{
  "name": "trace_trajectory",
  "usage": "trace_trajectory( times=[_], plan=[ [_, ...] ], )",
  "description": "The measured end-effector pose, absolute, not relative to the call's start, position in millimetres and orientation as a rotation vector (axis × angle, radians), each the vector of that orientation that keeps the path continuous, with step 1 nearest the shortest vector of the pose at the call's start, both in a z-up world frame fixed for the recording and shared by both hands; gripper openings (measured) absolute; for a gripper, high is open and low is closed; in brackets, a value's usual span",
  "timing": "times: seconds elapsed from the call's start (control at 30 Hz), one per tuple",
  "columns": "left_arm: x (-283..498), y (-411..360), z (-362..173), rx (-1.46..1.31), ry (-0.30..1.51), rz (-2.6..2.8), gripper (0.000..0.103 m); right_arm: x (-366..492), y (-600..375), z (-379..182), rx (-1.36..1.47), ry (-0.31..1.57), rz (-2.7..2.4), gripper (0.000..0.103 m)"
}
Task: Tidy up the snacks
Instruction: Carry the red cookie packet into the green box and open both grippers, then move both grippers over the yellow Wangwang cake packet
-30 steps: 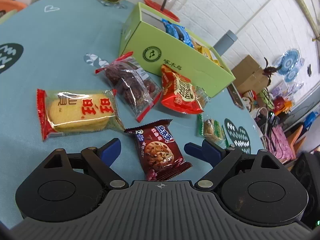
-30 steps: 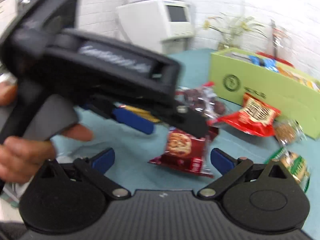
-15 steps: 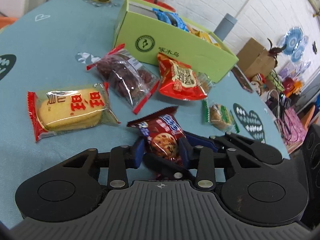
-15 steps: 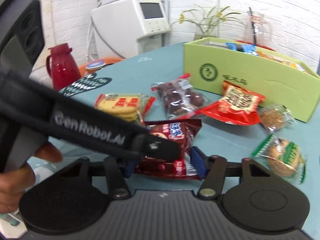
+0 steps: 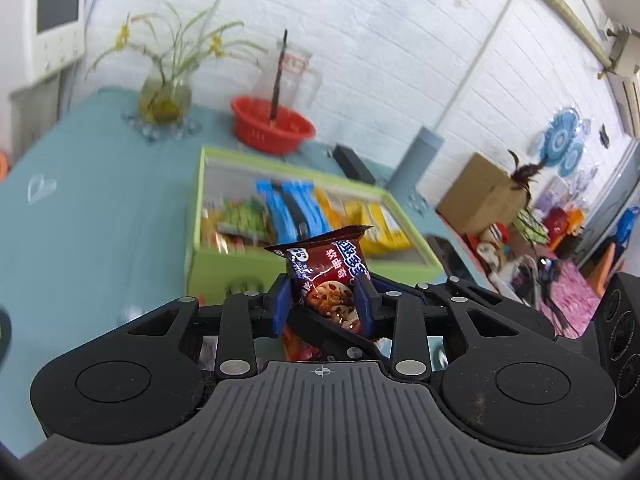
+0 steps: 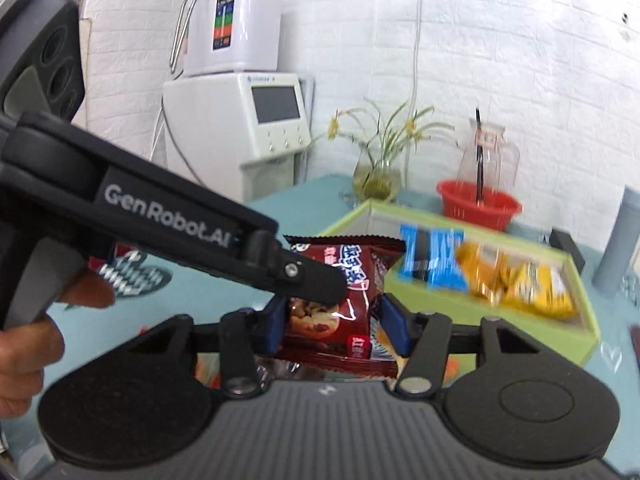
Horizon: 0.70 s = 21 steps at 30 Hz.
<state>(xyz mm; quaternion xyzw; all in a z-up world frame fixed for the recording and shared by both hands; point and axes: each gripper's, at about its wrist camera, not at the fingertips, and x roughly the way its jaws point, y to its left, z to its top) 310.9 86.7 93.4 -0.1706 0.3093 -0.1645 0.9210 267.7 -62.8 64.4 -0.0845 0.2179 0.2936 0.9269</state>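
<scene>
A dark red chocolate-cookie packet hangs in the air in front of the open green box. My left gripper is shut on it, a blue pad on each side. The right gripper also has this packet between its pads; its jaws are opening, and the pads still touch the sides. In the right wrist view the left gripper's finger crosses from the left onto the wrapper. The green box holds blue, yellow and green snack packs. The other loose snacks are hidden below the grippers.
A red basket with a glass jug and a vase of plants stand behind the box on the teal tablecloth. A grey bottle stands at the box's right end. A white machine is beyond the table. A person's hand grips the left tool.
Both grippers closed on the cookie packet where it lay on the table, then lifted it up towards the green box. The loose snacks on the cloth dropped out of view.
</scene>
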Motion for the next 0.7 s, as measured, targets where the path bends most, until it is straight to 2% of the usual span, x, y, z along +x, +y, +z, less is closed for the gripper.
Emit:
trace_trajectory(
  times=[0.23,0.4,0.43,0.5,0.53,0.57,0.63,0.7],
  plan=[
    [391,93,94,-0.276,0.644,-0.259,0.021,362,-42,72,-0.171,0.45,0.624,0.063],
    [430,96,65,-0.232,0.712,-0.214,0.021,409,-37,43,-0.077,0.545,0.661,0.064],
    [433,97,64,-0.217,0.708,-0.219,0.022,413,-38,38,-0.05,0.555,0.675,0.069],
    [431,101,68,-0.205,0.668,-0.211,0.031,422,-41,34,-0.009,0.589,0.71,0.071],
    [429,103,73,-0.21,0.642,-0.211,0.04,422,-42,37,-0.016,0.579,0.723,0.075],
    [425,106,79,-0.223,0.611,-0.21,0.047,419,-45,42,-0.021,0.55,0.713,0.084],
    [413,113,94,-0.268,0.551,-0.215,0.053,410,-53,54,-0.037,0.49,0.694,0.097],
    [396,120,107,-0.301,0.503,-0.231,0.058,397,-62,67,-0.05,0.432,0.679,0.098]
  ],
)
